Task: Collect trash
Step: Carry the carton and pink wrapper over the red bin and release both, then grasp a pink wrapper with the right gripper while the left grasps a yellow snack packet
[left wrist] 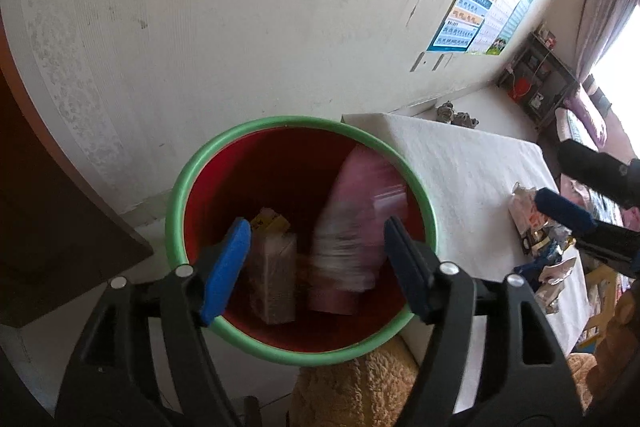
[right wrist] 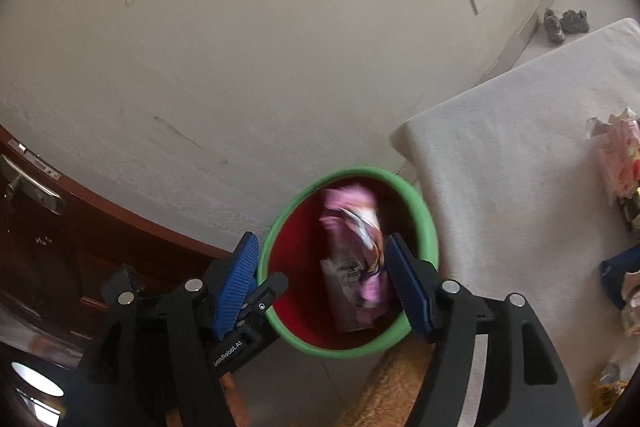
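In the left wrist view, the left gripper [left wrist: 316, 259] is seen with its ribbed blue pads spread wide and empty over a round red bin with a smooth green rim [left wrist: 180, 187] at lower centre, where a blurred, glossy pink wrapper [left wrist: 356, 227] is stood with its long axis running up the frame beside a brown block [left wrist: 274, 275]. In the right wrist view, the right gripper [right wrist: 320, 279] is likewise held wide with nothing pressed, the pink wrapper [right wrist: 352, 267] being seen upright inside the bin [right wrist: 424, 219], against the inner face of the right-hand pad, beside a white textured table [right wrist: 500, 187].

I see the bin [left wrist: 176, 211] beside the table's left edge [left wrist: 472, 163], a box [left wrist: 274, 267] and packet [left wrist: 356, 223] inside, wrappers [left wrist: 544, 239] along the table's right edge.
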